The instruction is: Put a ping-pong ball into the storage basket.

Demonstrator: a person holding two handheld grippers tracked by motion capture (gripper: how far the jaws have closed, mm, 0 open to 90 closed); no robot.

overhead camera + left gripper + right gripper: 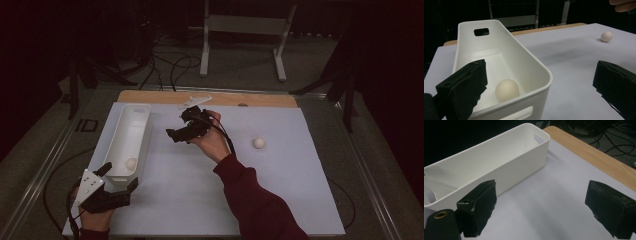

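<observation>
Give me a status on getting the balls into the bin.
Done: one ball lies inside the white bin, at its near end. In hand: nothing; the left gripper sits open at the bin's near end, and the right gripper hangs open over the mat beside the bin. Left: the second ball sits loose on the mat to the right, apparently next to be picked up and dropped in.
</observation>
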